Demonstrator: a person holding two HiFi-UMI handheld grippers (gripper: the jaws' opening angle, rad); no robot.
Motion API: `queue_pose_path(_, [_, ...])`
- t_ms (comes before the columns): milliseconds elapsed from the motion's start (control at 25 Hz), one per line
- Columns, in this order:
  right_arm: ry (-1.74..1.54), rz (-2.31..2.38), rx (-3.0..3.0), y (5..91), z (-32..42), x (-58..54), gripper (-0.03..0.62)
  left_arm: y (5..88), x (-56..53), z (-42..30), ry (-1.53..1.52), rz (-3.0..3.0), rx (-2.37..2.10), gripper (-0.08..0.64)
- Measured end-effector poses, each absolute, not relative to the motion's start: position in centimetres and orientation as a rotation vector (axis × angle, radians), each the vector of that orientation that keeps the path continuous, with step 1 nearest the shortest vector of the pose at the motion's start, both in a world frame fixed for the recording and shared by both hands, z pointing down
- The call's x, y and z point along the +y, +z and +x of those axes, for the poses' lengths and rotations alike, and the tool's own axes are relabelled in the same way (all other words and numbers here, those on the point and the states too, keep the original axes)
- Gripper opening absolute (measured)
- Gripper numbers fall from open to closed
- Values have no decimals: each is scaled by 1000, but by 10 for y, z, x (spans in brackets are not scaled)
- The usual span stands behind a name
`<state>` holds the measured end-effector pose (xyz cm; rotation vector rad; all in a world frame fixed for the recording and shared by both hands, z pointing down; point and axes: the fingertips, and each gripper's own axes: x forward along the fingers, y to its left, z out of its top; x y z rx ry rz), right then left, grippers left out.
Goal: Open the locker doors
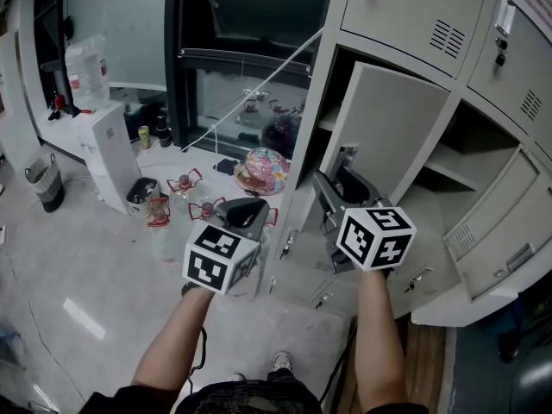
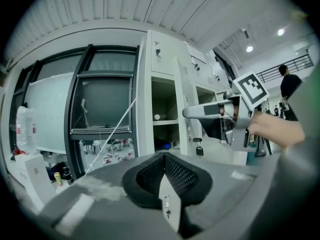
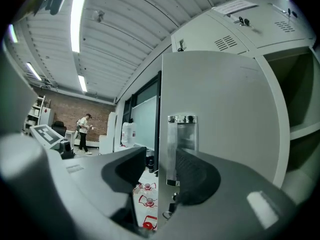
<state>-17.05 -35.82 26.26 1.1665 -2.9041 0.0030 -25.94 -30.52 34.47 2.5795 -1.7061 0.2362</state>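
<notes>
Looking at this one, the locker door sits just right of centre in the head view, already swung partway out from the grey locker bank. A couple of the lower compartments at the right edge are open too.

The right tool is at that door's free edge. In the right gripper view the right tool straddles the edge, with the chrome pull handle against its right-hand pad. There's a visible gap between the other pad and the door, so I'd say it's hooked around the edge, not clamped on it.

The left tool hangs lower centre-left, clear of the lockers. In its own view the left tool has its pads closed together with nothing in them.

My take on handling:
- It's thin painted sheet metal, so it should be light and stiff and swing easily on its hinge.
- That paint looks slick, so pinching the bare panel would probably slip.
- Best hold is the chrome handle by the free edge, farthest from the hinge, so it takes the least effort.
- Follow the door's arc when pulling. Tugging straight out could pop the pad off that thin edge.
</notes>
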Motion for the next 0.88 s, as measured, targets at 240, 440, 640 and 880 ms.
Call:
queue_pose_path(240, [-15, 1240, -2877, 263, -155, -344, 186, 346, -300, -246, 247, 2645, -1633, 2])
queue_pose_path(440, [-21, 1300, -2853, 262, -143, -331, 186, 344, -296, -234, 209, 2687, -1571, 2])
queue_pose_path(640, [-32, 1335, -2831, 263, -129, -318, 181, 346, -290, -218, 215, 2718, -1495, 2])
queue_pose_path(880, [-32, 1336, -2830, 262, -108, -304, 181, 343, -287, -197, 213, 2750, -1462, 2])
